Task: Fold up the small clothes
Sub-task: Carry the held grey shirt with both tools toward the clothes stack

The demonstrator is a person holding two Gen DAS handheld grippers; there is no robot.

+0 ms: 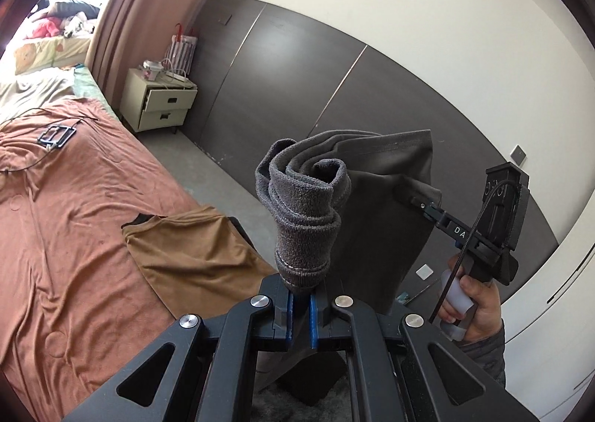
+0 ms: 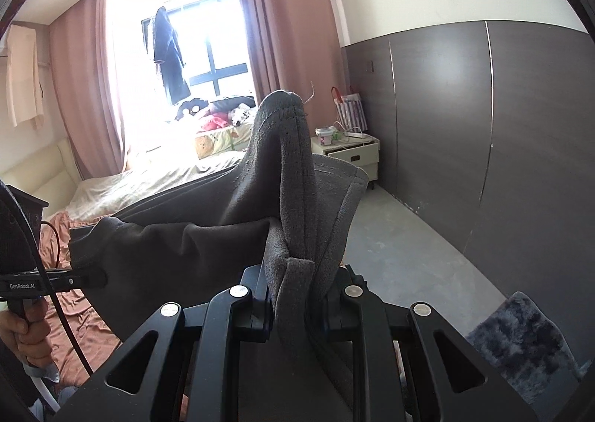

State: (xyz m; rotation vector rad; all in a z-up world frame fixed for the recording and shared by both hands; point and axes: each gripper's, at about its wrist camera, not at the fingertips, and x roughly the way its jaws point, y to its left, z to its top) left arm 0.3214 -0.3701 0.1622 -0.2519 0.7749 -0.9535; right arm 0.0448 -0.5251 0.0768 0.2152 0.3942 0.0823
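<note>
- Between the blue pads of my left gripper (image 1: 301, 301) a bunched, rolled corner of the grey garment (image 1: 372, 206) is pinched tight; the jaws are nearly closed on the fabric, which stands up out of them in a thick twist.
- Over on my other side, my right gripper (image 2: 293, 295) is clamped on a second corner of the same garment (image 2: 208, 236), a hemmed edge that rises in a peak above the jaws.
- From the left wrist view, the right gripper (image 1: 420, 204) bites the cloth's far edge, up and to the right of my left fingers, with my right hand (image 1: 472, 306) on its handle below.
- The cloth hangs in the air, stretched between the two grips; its long axis runs from one gripper to the other, and the loose body drops below that line.
- Both grippers sit equally on the garment, so neither is nearer; what matters is the bed (image 1: 67, 198), which lies down and to my left, with a brown cloth (image 1: 193, 251) at its near edge.
- My judgement: laying the garment flat calls for carrying the taut edge leftward over the bedsheet, clear of the brown cloth.
</note>
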